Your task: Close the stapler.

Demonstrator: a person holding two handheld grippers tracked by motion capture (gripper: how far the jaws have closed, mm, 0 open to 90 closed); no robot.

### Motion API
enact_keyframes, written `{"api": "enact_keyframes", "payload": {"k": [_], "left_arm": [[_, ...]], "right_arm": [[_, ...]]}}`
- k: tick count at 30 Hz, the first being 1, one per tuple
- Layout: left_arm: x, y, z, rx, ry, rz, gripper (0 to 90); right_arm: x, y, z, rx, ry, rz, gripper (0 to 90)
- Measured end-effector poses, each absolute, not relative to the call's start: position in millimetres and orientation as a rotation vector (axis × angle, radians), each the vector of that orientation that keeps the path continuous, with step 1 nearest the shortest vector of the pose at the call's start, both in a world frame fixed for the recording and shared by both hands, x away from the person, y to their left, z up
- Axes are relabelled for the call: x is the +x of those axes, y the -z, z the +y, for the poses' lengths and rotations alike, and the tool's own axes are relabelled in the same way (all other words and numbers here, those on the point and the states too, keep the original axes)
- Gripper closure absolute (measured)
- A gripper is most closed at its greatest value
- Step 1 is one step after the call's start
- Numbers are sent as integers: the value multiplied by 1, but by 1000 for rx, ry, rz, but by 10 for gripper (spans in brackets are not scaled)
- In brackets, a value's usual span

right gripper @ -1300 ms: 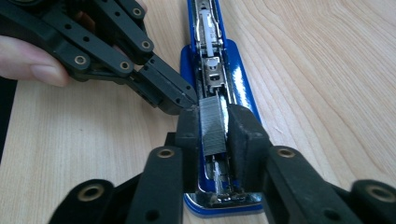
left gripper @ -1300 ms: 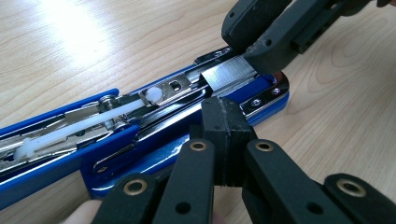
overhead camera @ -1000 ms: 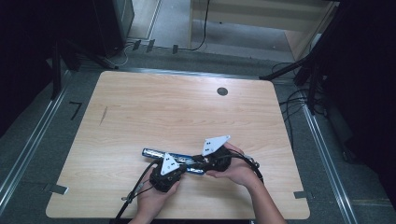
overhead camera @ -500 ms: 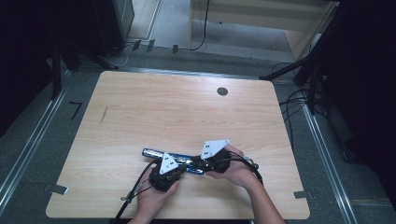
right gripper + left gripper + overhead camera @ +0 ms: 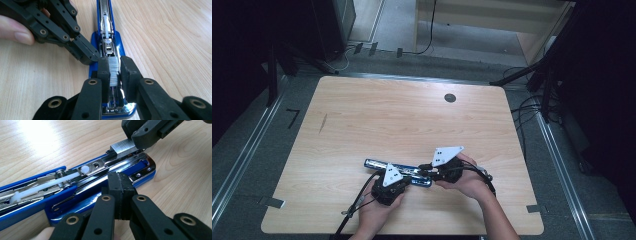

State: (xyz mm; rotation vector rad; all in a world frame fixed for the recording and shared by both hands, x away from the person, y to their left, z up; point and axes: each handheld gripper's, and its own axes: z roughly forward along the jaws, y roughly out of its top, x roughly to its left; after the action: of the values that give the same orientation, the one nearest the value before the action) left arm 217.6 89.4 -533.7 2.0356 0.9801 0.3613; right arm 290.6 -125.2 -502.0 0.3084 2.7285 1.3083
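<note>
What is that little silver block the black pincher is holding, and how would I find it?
Look at the near edge of the wooden table, where a long blue stapler lies opened up. Over its shiny metal channel, the right gripper pinches a strip of staples. It is the only small, ridged, silver-grey block there; everything beside it is blue, chrome or black.
</note>
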Motion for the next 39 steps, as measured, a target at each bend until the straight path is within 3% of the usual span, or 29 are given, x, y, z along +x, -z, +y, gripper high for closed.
{"api": "enact_keyframes", "payload": {"k": [26, 31, 39], "left_arm": [[218, 534, 90, 2034, -358, 981, 900], [218, 534, 89, 2030, -356, 983, 900], [218, 534, 90, 2033, -355, 981, 900]], "right_arm": [[292, 503, -122, 340, -1292, 2783, 759], [294, 500, -122, 382, -1345, 2754, 810], [292, 506, -116, 363, -1320, 2803, 777]]}}
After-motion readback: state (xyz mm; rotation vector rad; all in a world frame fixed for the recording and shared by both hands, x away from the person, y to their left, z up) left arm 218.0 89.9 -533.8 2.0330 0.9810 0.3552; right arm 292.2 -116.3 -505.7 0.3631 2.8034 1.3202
